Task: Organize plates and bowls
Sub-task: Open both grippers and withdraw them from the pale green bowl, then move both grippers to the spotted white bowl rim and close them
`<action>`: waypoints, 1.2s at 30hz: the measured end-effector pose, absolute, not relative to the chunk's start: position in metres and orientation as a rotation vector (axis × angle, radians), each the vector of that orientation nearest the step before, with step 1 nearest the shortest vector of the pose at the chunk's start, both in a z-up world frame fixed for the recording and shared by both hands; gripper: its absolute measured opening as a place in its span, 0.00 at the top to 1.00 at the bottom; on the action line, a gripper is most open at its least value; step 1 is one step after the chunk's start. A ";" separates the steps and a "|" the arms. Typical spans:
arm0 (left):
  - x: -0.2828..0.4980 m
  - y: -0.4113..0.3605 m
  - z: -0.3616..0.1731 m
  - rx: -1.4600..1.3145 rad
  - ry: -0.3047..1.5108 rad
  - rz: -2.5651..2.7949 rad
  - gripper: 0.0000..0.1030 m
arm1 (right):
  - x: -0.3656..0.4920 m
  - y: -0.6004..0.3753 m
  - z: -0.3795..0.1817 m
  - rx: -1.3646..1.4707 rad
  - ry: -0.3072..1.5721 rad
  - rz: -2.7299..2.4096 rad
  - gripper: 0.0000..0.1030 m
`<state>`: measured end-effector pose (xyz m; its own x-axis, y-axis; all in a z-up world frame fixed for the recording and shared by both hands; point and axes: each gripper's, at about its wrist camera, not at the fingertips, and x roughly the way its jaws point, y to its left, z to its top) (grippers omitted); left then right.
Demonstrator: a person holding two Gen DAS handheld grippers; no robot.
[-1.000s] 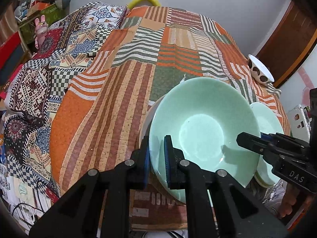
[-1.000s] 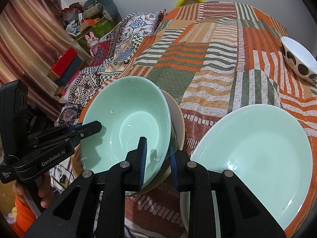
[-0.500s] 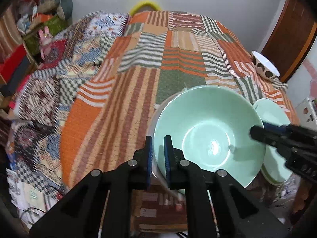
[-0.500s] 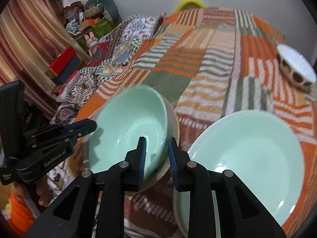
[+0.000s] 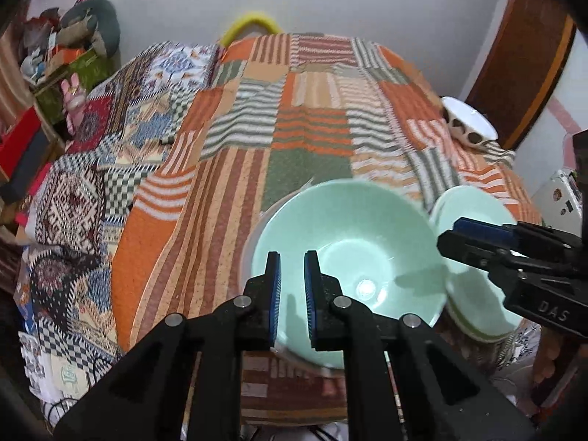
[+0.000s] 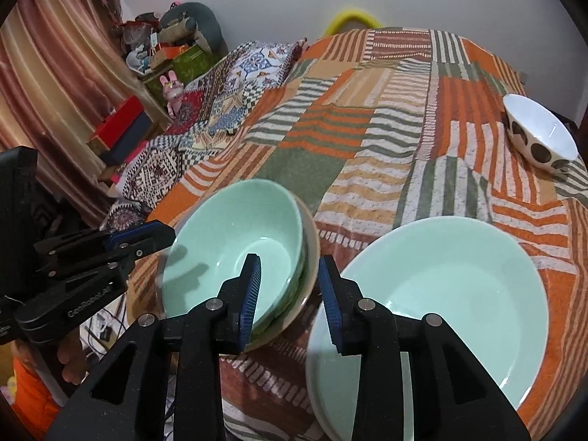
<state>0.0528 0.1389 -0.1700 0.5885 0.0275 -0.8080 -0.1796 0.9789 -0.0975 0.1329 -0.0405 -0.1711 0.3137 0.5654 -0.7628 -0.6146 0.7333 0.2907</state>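
Observation:
A mint green bowl (image 5: 352, 235) (image 6: 235, 242) rests nested in a stack of bowls, the lowest one cream (image 6: 310, 257), on the patchwork bedspread. My left gripper (image 5: 292, 294) hovers above its near rim, jaws a small gap apart and empty. My right gripper (image 6: 290, 294) is open and empty, above the gap between the stack and the mint green plates (image 6: 441, 294) (image 5: 474, 294) to the right. A white bowl with brown spots (image 6: 540, 139) (image 5: 466, 125) sits at the far right edge.
The striped orange and green bedspread (image 5: 308, 125) covers the bed. A patterned blanket (image 5: 95, 169) lies along its left side. Boxes and toys (image 6: 161, 62) stand at the far left by a curtain. A wooden door (image 5: 522, 55) is at the right.
The green bowl was held tilted by both grippers, then set down into the stack. Both grippers have let go of its rim and pulled back and up; the right one has opened wider.

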 end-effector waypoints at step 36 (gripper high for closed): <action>0.208 0.037 -0.068 -0.144 0.748 -0.035 0.29 | 0.264 -0.253 -0.124 0.249 0.765 0.338 0.56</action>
<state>0.2078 0.0367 -0.0680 0.7331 -0.0830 -0.6750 -0.0194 0.9896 -0.1427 0.2639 -0.2529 -0.1238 0.6719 0.3864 -0.6319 -0.2075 0.9172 0.3403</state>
